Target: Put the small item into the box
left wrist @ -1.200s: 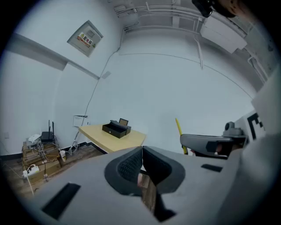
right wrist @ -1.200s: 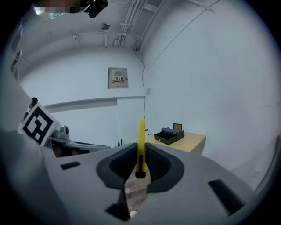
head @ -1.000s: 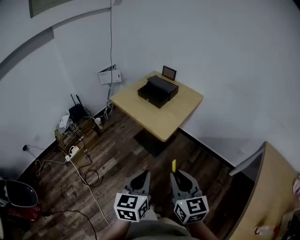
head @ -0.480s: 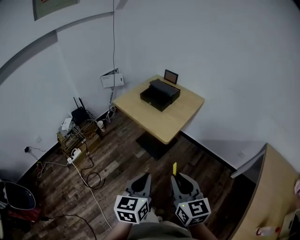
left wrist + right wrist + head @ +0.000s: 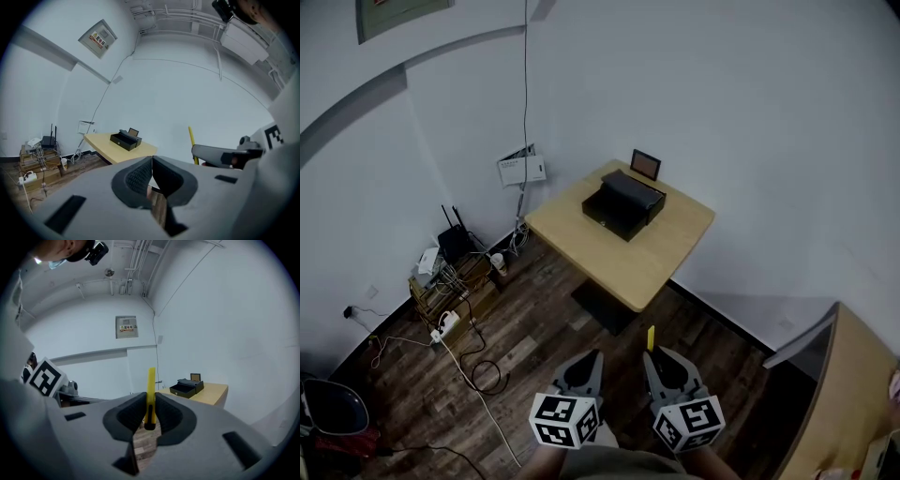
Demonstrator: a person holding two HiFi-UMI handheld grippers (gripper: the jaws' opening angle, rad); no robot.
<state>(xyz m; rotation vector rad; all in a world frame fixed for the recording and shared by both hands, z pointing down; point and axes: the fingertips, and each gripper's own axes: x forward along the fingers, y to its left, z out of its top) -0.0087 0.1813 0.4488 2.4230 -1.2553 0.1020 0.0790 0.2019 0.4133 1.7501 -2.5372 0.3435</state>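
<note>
Grey left gripper [image 5: 593, 355] and right gripper [image 5: 653, 354] carry white cubes [image 5: 565, 419] with black markers.

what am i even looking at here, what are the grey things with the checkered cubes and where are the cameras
There is no robot here. A person holds a two-jaw grabbing tool in each hand, and the patterned cubes are part of those tools. One picture comes from a camera on the person's head, looking down past the left gripper and right gripper at a wooden floor. The other two come from cameras riding on each gripper. Ahead stands a table with a black box and a small frame on it. The right gripper pinches a thin yellow stick. The left gripper is closed on nothing.
</note>
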